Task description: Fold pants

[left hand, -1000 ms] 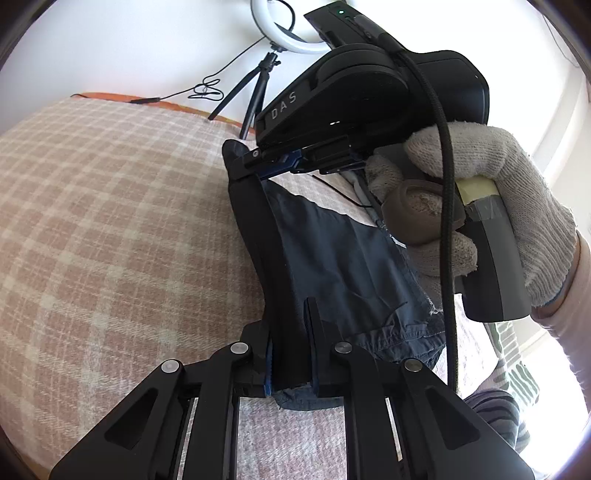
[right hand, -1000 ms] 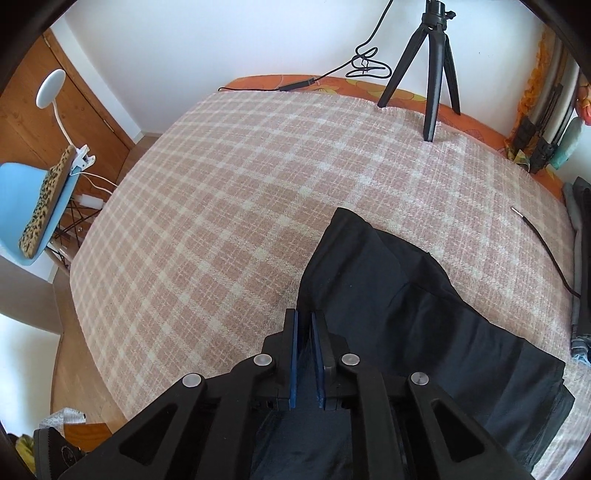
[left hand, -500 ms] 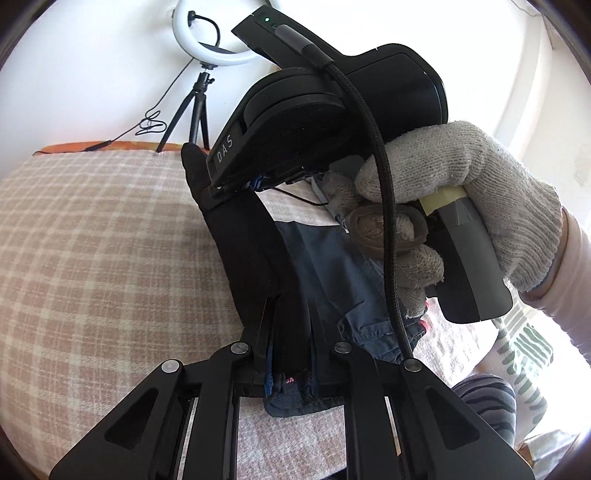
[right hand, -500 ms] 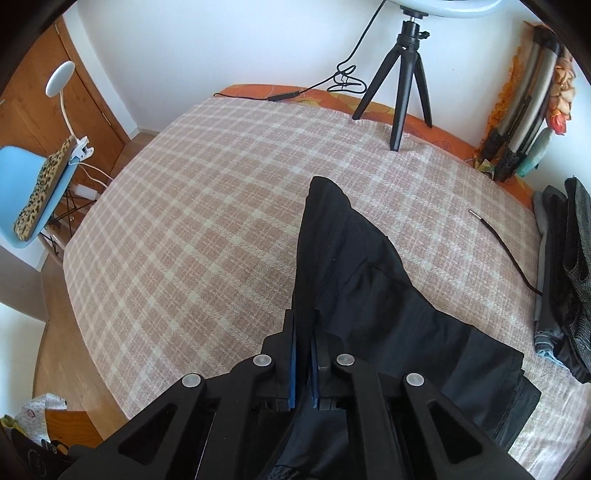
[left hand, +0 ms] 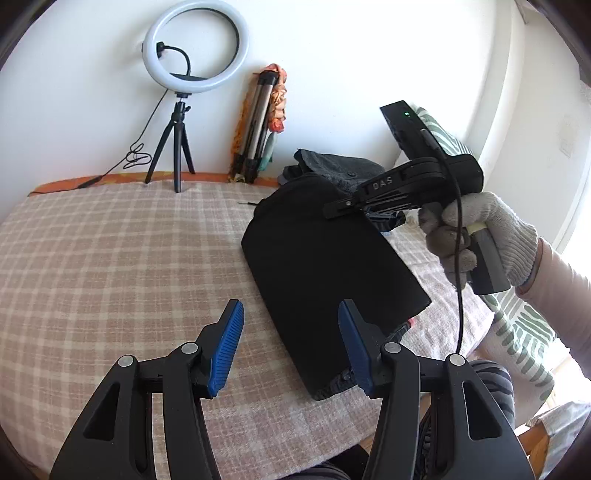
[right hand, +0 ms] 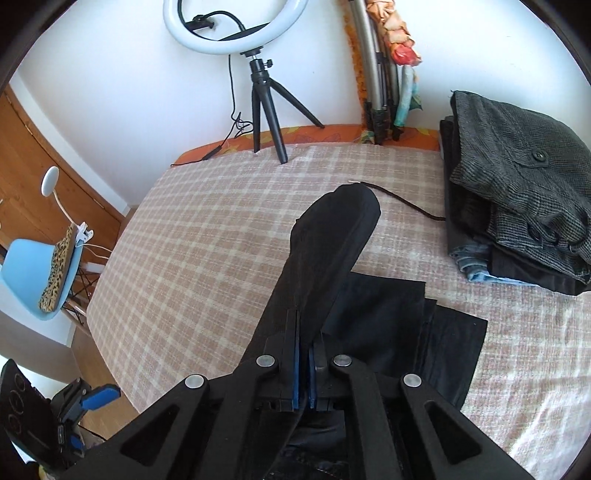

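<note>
Blue-padded left gripper [left hand: 290, 343] opening, jaws spread, nothing between them. Right gripper [right hand: 303, 365] pressed tight on black pants [right hand: 325, 254], lifting one folded end. Rest of pants lying on checked blanket [left hand: 110, 258]. At two o'clock, clothes pile [right hand: 517, 192]; at twelve, ring light [right hand: 236, 26].

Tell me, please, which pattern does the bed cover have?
The bed cover has a pink-and-cream plaid check, clearest in the left wrist view.
</note>
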Demonstrator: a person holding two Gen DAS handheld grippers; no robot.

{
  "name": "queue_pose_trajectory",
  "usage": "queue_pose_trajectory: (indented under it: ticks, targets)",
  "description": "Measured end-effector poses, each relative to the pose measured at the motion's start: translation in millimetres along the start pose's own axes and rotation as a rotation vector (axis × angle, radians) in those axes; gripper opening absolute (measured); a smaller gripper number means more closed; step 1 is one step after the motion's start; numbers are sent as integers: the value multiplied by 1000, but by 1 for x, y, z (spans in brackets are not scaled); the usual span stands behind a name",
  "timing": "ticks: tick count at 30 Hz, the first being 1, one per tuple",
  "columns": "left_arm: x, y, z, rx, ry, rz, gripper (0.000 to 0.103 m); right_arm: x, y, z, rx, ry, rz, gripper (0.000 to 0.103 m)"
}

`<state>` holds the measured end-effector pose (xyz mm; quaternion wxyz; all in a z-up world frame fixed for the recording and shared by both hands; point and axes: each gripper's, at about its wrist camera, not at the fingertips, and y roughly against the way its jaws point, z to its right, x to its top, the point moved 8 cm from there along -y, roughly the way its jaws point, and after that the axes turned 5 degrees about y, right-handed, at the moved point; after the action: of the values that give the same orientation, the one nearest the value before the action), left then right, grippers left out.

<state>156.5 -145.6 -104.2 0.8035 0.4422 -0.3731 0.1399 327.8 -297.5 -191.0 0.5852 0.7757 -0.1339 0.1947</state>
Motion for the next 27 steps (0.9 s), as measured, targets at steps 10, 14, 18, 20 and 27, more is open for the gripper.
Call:
queue_pose_trajectory:
  ticks: [10,14,18,20,27]
  targets:
    - [-11,-68,41,7,-159,-114,52,-33,-24,75,-23,-62,-67,1]
    - [-21,-91,65,-48,-191,-175,52,-40,-32,92,-32,-81,-75,1]
    - [-31,-109,80,-74,-215,-225,52,-36,-34,102,-49,-70,-69,1]
    - [-37,-116,83,-73,-235,-248,52,-38,-34,106,-44,-76,-72,1]
    - [-68,-123,98,-145,-300,-335,49,-55,-37,127,-45,-123,-61,5]
